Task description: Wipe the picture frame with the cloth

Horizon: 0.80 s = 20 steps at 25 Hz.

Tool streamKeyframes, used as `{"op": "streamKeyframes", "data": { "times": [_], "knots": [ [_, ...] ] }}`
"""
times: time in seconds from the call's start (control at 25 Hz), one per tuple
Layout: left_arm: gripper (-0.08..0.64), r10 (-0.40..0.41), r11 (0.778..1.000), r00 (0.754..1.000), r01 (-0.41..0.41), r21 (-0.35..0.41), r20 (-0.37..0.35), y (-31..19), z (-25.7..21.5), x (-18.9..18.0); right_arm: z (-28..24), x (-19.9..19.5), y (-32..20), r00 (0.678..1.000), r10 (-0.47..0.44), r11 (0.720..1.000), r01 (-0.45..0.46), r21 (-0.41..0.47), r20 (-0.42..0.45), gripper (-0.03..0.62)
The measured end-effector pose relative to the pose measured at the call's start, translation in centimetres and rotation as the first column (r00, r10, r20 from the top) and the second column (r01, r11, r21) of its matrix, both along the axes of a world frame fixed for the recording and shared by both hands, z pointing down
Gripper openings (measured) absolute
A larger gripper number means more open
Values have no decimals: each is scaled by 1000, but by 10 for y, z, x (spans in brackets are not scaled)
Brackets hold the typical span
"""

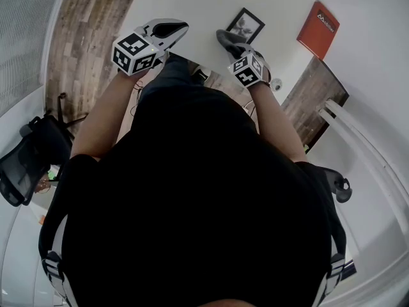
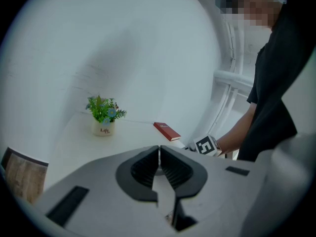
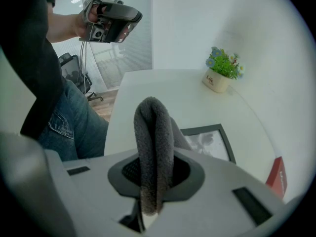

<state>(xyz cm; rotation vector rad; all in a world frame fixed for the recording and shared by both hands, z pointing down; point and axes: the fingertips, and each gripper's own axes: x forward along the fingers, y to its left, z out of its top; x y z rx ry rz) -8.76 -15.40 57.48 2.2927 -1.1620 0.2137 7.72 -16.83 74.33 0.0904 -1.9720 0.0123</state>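
Picture frame [image 1: 245, 24] lies flat on the white counter [image 1: 198, 5], w/ a greyish photo in it. Grey cloth [image 3: 154, 147] stands doubled over by the frame's left side, seen from the head view; can't tell if it touches the frame. Right claw [image 3: 155, 174] is clamped on that cloth, jaws pressing the fold. Red book [image 1: 317, 22] lies right of the frame, apart from it. Potted plant [image 3: 220, 73] stands beyond the frame, near the wall. Left claw [image 2: 159, 157] is held up well left of the frame, jaws together, nothing btwn them.
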Motion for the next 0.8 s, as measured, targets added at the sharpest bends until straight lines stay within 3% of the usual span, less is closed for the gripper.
{"op": "streamKeyframes", "data": {
  "times": [0.4,0.8],
  "knots": [
    [20,5,1000,1000,-5,16,-4,0,-7,1,-21,-2,-12,999,14,999,-15,39,32,43],
    [20,6,1000,1000,-6,19,-2,-9,-7,2,-46,5,-82,994,89,987,-96,132,61,44]
  ]
}}
